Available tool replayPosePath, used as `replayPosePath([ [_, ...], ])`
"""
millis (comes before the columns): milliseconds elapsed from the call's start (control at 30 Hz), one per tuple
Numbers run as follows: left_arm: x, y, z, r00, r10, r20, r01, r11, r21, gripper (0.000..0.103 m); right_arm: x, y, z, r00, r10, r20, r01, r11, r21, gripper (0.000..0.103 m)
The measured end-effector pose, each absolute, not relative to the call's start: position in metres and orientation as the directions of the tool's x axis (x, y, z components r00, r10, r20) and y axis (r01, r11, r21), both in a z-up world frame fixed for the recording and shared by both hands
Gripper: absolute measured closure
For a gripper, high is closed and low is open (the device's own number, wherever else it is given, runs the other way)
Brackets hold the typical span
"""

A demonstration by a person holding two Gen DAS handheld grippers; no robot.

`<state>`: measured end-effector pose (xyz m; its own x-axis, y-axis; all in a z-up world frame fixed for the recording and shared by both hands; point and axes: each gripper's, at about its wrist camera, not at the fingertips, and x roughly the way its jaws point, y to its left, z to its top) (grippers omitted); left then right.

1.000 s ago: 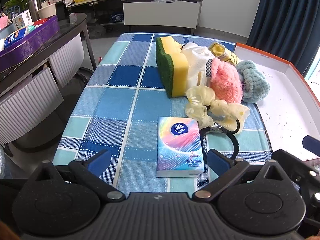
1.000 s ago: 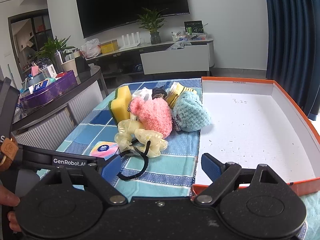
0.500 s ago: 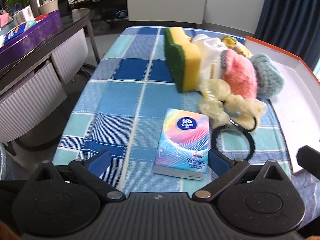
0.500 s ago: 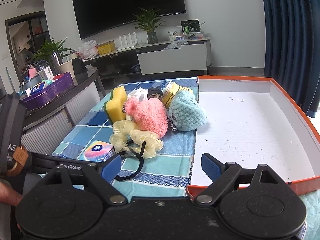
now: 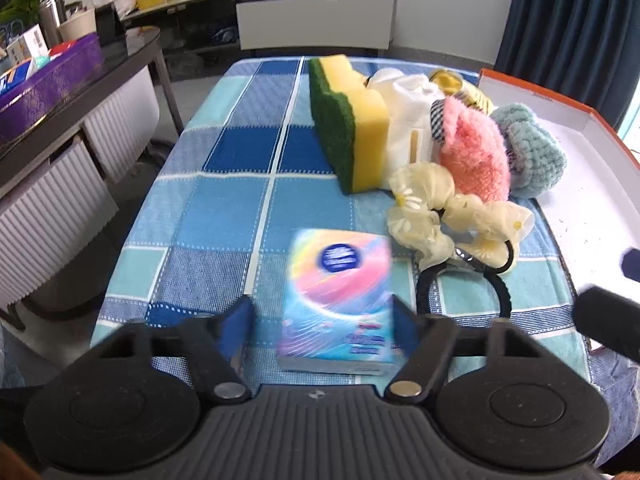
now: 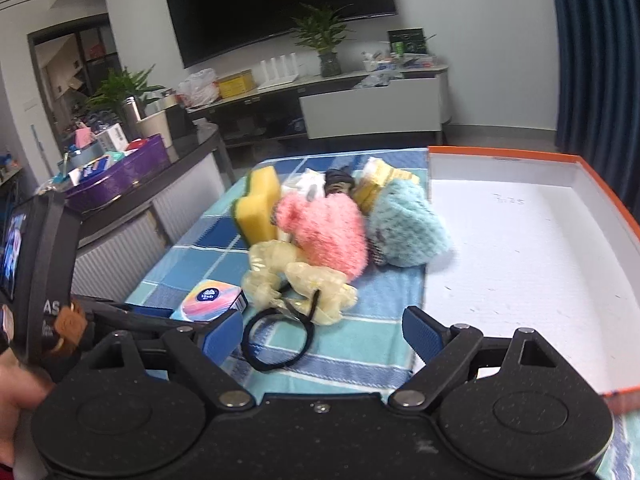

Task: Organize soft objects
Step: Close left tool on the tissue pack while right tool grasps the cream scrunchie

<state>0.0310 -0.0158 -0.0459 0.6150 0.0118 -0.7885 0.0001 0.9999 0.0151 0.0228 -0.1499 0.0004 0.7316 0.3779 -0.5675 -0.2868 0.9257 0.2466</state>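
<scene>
**Inspector:** Now, state of your jaws?

**Me:** My left gripper (image 5: 324, 324) has just been closing, with the tissue pack (image 5: 338, 300) between its pads. The right-hand pad touches the pack's side; the other shows a narrow gap, so I judge no firm grip yet. My right gripper (image 6: 322, 332) stands wide and holds nothing, hovering over the cloth (image 6: 360, 344) beside the box (image 6: 600, 184).

**Inspector:** How should the step be done well?

**Me:** I would close evenly on the pack's two long sides, low on its body, and squeeze lightly, since it will dent. Then lift straight up before carrying it towards the box.

**Inspector:** Surroundings and obstructions?

**Me:** The black hair tie (image 5: 460, 292) lies just beside the pack, near my right-hand pad; it could snag. Beyond it lie the yellow scrunchie (image 5: 440, 208), sponge (image 5: 348, 120), pink puff (image 5: 472, 152) and blue puff (image 5: 532, 152), bunched together. The box's floor is bare, and my other gripper sits along the route to it.
</scene>
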Motion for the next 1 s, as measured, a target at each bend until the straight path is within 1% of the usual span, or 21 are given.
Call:
replayPosePath([
  [33,0.03,-0.014,-0.045,0.617,0.002,-0.787,0.003,1.0,0.005,0.049,0.028,-0.148,0.001,0.723,0.389,-0.571,-0.294,0.921,0.256,0.001],
  [133,0.03,-0.007,-0.043,0.616,-0.022,-0.787,0.0,1.0,-0.028,0.049,0.047,-0.138,0.0,0.695,0.406,-0.593,-0.303,0.914,0.27,0.002],
  [267,0.026,0.002,-0.038,0.629,-0.02,-0.777,-0.017,0.999,-0.04,0.049,0.067,-0.122,-0.003,0.663,0.426,-0.615,-0.335,0.904,0.265,0.001],
  [367,0.024,0.012,-0.034,0.641,-0.001,-0.768,-0.044,0.998,-0.038,0.049,0.079,-0.109,-0.007,0.664,0.395,-0.635,-0.331,0.917,0.224,0.001],
  [467,0.023,0.019,-0.031,0.649,0.017,-0.761,-0.063,0.998,-0.031,0.049,0.091,-0.099,-0.014,0.648,0.386,-0.656,-0.323,0.92,0.223,0.001],
  [667,0.025,0.024,-0.03,0.649,0.018,-0.761,-0.078,0.996,-0.043,0.049,0.107,-0.08,-0.028,0.634,0.335,-0.697,-0.32,0.934,0.159,0.002],
  [733,0.025,0.023,-0.03,0.648,0.017,-0.762,-0.076,0.996,-0.042,0.049,0.112,-0.077,-0.033,0.616,0.337,-0.712,-0.325,0.932,0.16,0.016],
  [767,0.025,0.022,-0.03,0.648,0.014,-0.762,-0.073,0.996,-0.044,0.049,0.111,-0.078,-0.035,0.616,0.338,-0.711,-0.326,0.932,0.161,0.032],
  [800,0.023,0.023,-0.029,0.649,0.011,-0.761,-0.072,0.996,-0.047,0.049,0.108,-0.08,-0.034,0.63,0.334,-0.701,-0.323,0.934,0.155,0.045],
  [833,0.022,0.023,-0.029,0.65,0.01,-0.76,-0.072,0.996,-0.049,0.049,0.106,-0.082,-0.033,0.627,0.355,-0.693,-0.334,0.927,0.172,0.051],
  [867,0.022,0.023,-0.029,0.649,0.009,-0.76,-0.073,0.996,-0.051,0.049,0.104,-0.085,-0.031,0.617,0.378,-0.69,-0.343,0.919,0.197,0.06],
  [900,0.021,0.023,-0.029,0.649,0.007,-0.761,-0.074,0.996,-0.053,0.049,0.101,-0.088,-0.029,0.609,0.393,-0.689,-0.348,0.913,0.213,0.064],
  [1000,0.019,0.021,-0.027,0.653,-0.001,-0.757,-0.066,0.996,-0.058,0.049,0.087,-0.094,-0.021,0.614,0.412,-0.674,-0.365,0.904,0.221,0.069],
])
